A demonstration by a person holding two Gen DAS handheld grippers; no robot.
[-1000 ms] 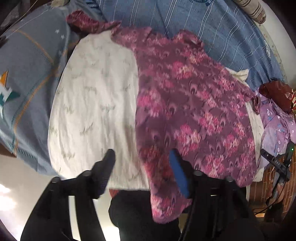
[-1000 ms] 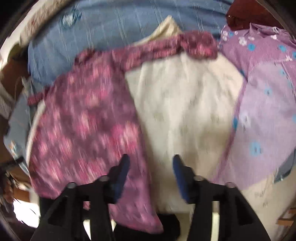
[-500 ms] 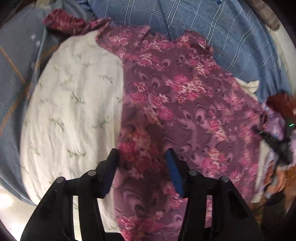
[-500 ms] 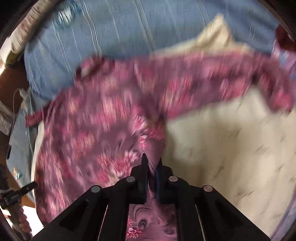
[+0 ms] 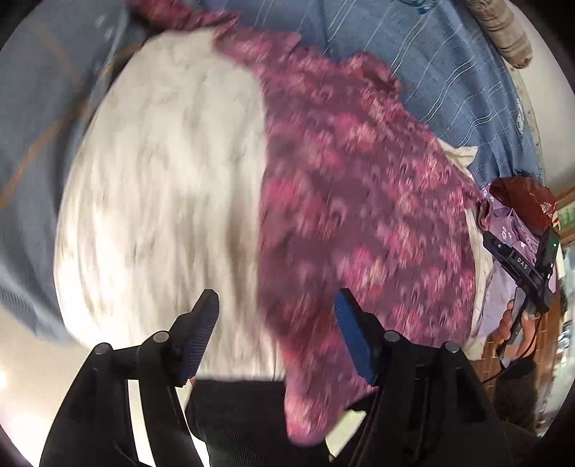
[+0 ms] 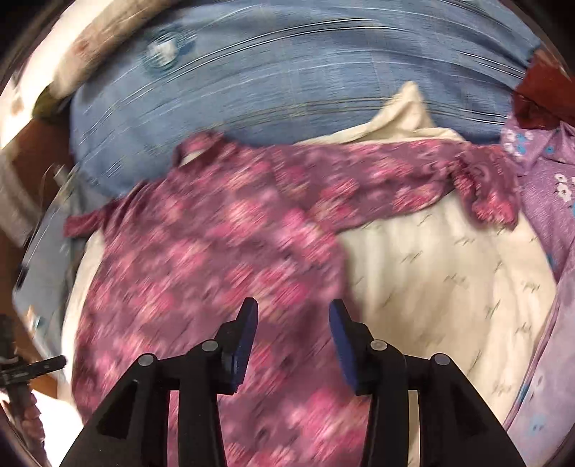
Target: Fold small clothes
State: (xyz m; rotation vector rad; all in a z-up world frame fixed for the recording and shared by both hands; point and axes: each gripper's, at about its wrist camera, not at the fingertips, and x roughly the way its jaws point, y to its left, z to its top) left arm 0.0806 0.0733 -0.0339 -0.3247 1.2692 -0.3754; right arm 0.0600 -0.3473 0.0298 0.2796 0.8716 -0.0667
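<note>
A purple garment with pink flowers [image 5: 359, 215] lies spread on a cream cloth with small sprigs [image 5: 161, 179], its hem hanging over the near edge. My left gripper [image 5: 276, 309] hovers over the garment's left edge near the hem. Its jaws are opening and the pads press on nothing. In the right wrist view the same garment [image 6: 215, 269] fills the left half, one sleeve [image 6: 413, 179] stretched out to the right. My right gripper [image 6: 293, 316] stands just above the garment's right side. Its jaws are opening too, with cloth below them but none pinched.
A blue striped sheet [image 6: 287, 89] covers the bed behind. A lilac flowered garment [image 6: 550, 215] and a dark red cloth [image 6: 539, 97] lie at the right. A rolled bolster [image 5: 503, 32] sits at the far corner. The person's dark trouser leg [image 5: 244, 413] is below the cream cloth's near edge.
Half a second ago the right gripper was shut on a fold of the flowered garment; it has let go and now stands open. The left gripper narrowed, then widened, and shifted towards the garment's left edge.
</note>
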